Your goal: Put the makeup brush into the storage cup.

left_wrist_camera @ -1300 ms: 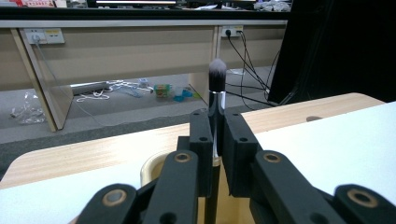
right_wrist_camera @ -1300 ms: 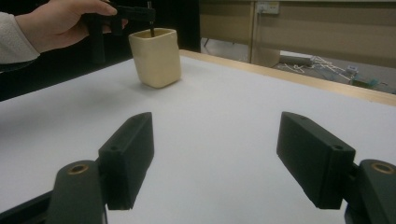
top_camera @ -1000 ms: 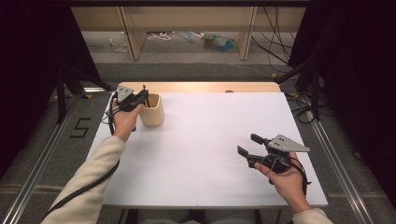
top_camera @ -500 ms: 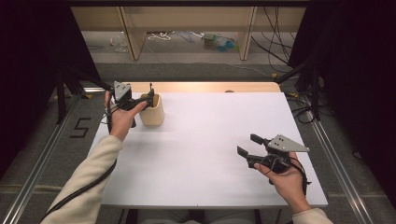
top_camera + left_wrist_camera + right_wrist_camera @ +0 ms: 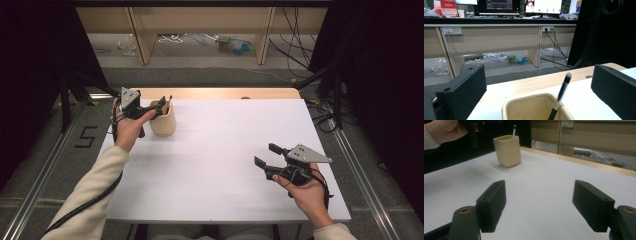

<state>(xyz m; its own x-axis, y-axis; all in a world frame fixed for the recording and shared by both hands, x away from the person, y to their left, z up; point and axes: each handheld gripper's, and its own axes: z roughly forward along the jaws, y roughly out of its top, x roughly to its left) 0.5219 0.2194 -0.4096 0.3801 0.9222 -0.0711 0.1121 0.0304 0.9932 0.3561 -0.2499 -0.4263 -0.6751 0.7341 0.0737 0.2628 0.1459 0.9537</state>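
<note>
Cream-coloured cup (image 5: 163, 120) stands upright near the far left corner of the white surface (image 5: 215, 165), close to the strip of bare wood along the far edge. A slim black brush (image 5: 561, 96) with a dark tip and a silvery collar stands in it, leaning against the rim; the right gripper view shows its tip (image 5: 514, 127) poking above the cup's mouth.

Left gripper (image 5: 161, 103) hangs just above the cup, held by the left hand (image 5: 129, 127), whose sleeve comes in from the lower left. Its fingers (image 5: 464, 93) have just been opening and now stand wide apart, one on each side of the cup's mouth in the left gripper view. The brush handle rises between them, but neither finger touches it or the cup, so they hold nothing.

Right gripper (image 5: 266, 155) is well apart from the cup, near the front right part of the surface, carried by the right hand (image 5: 307, 192) and pointing left towards the middle. Its fingers (image 5: 492, 205) are spread wide over bare white surface, with nothing between them.
</note>
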